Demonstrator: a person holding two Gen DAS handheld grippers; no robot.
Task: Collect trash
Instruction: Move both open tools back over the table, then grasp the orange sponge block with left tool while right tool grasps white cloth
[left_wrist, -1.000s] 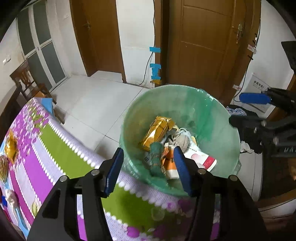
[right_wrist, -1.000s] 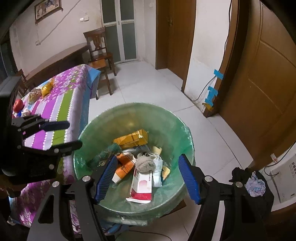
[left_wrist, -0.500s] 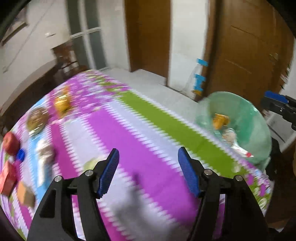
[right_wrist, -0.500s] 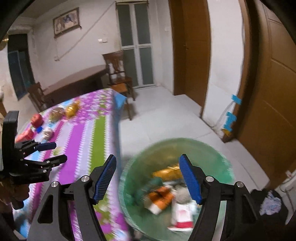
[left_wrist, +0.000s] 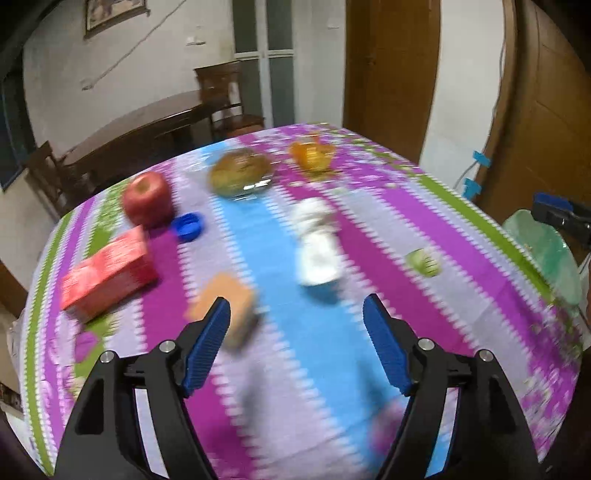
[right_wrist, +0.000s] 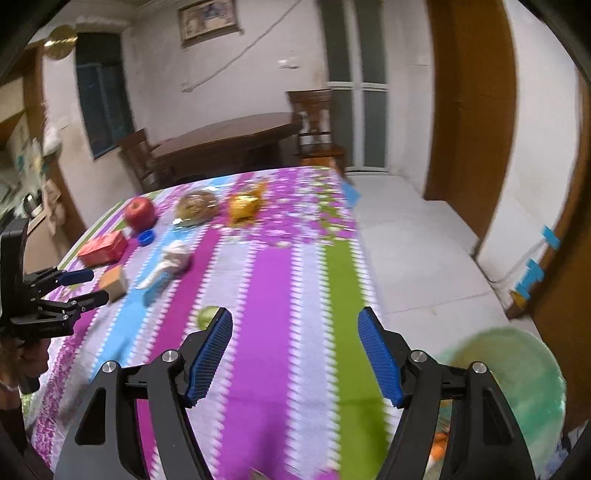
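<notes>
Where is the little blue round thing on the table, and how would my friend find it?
Look at the table with the purple, green and blue striped tablecloth. Near its far left end sits a red apple with a red box in front. The blue cap lies flat just right of the apple, the only small blue disc there.

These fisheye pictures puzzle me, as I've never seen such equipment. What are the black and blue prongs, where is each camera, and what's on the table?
A person carries two tools, each with a camera looking along its prongs. The left hand-held gripper and the right hand-held gripper are both open and hold nothing. On the striped tablecloth lie an apple, a red box, a blue cap, a brown block, white crumpled trash and wrapped snacks. The green-lined bin stands beside the table.
</notes>
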